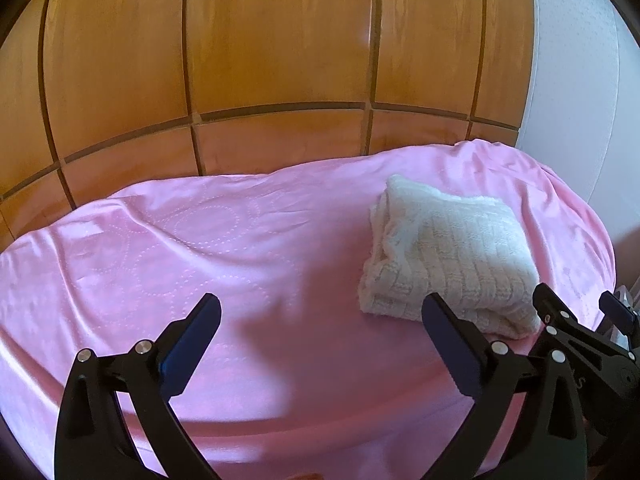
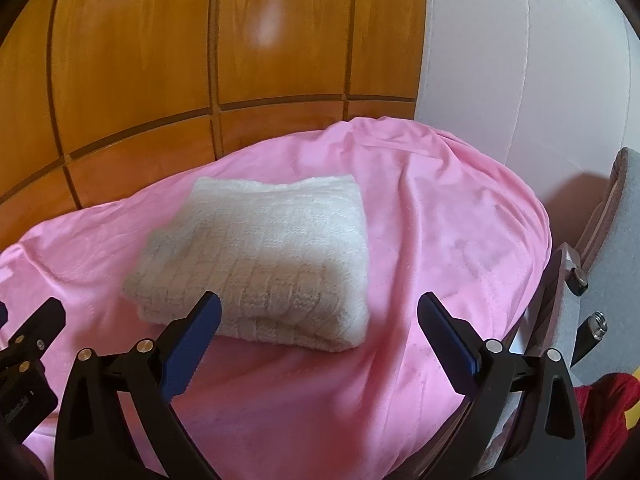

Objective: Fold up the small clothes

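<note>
A cream knitted garment (image 1: 444, 256) lies folded into a thick square on the pink cloth (image 1: 200, 248). In the left wrist view it sits ahead and to the right of my left gripper (image 1: 320, 312), which stands wide open over bare pink cloth with nothing between its fingers. In the right wrist view the folded knit (image 2: 260, 256) lies just ahead and left of my right gripper (image 2: 320, 312), also wide open and holding nothing; its left fingertip overlaps the knit's near edge. The right gripper (image 1: 576, 312) shows at the right edge of the left wrist view.
Brown wooden panels (image 1: 280, 40) rise behind the pink-covered surface. A white padded wall (image 2: 520, 60) stands at the right. A grey chair (image 2: 616, 240) and a red cloth (image 2: 604, 412) sit past the surface's right edge.
</note>
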`<state>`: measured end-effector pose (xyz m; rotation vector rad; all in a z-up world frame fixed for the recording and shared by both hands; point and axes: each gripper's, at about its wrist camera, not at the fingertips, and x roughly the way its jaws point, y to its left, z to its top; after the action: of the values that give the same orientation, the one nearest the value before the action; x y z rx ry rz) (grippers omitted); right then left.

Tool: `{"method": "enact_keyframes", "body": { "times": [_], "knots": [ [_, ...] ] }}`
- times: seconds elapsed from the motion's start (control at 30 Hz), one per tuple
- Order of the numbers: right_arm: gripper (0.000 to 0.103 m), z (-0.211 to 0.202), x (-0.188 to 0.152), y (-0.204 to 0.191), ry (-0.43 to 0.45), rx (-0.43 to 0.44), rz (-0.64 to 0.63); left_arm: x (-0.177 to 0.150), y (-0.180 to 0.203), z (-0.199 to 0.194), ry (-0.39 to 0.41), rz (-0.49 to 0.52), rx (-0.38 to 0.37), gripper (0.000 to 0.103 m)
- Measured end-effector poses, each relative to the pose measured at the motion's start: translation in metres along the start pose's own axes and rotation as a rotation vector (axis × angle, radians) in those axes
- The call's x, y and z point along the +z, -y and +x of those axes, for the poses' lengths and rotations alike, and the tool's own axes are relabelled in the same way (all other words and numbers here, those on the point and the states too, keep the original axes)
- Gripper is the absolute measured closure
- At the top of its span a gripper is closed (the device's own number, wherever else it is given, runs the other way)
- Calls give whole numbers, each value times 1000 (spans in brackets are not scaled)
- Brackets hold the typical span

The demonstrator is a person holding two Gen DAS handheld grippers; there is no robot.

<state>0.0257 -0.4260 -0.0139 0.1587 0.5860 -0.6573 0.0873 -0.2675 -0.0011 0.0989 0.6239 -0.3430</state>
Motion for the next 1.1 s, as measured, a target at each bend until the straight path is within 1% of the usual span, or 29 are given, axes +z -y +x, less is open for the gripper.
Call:
{"method": "enact_keyframes", "body": {
  "times": [0.27, 0.43, 0.63, 1.03, 1.1],
  "knots": [
    [6, 0, -1, 1, 4, 13, 4, 1, 2, -5, 17, 6, -12, 3],
    [6, 4, -2, -1, -6, 23, -6, 1, 0, -4, 10, -8, -21, 3],
    [6, 4, -3, -2, -6, 22, -8, -1, 0, -4, 4, -5, -15, 3],
    [6, 12, -5, -3, -35, 36, -7, -3, 1, -3, 16, 14, -43, 3],
    [6, 16, -5, -3, -45, 42, -10, -4, -1, -1, 10, 8, -36, 3]
  ]
}}
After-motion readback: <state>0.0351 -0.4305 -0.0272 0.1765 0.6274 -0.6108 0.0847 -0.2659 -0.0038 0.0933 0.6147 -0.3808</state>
